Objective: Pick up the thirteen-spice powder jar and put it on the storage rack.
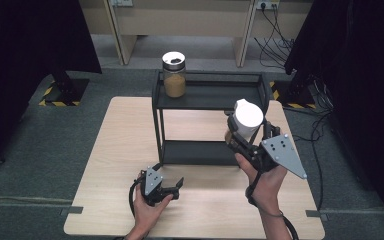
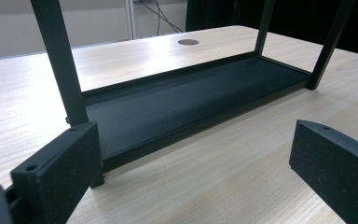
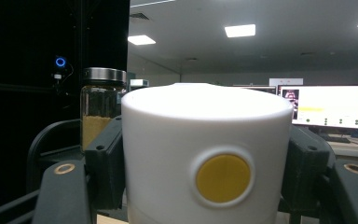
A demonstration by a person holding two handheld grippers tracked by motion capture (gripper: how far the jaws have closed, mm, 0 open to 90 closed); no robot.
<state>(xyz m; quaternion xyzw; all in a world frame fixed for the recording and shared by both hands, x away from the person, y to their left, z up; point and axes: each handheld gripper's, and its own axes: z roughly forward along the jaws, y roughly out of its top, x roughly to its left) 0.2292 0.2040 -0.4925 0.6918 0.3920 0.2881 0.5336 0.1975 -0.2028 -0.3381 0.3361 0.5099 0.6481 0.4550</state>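
Observation:
A white canister with a yellow round mark is held upright in the air by my right gripper, whose jaws press both its sides, just in front of the black rack's right end. A glass jar with brown contents and a metal lid stands on the rack's top shelf at the left; the same jar rises behind the canister in the right gripper view. My left gripper rests low over the table, open, facing the rack's lower shelf with nothing between its jaws.
The black two-level rack stands mid-table on the pale wooden table. Its thin legs rise close to my left jaws. Cables lie on the floor at the right. Dark curtains flank both sides.

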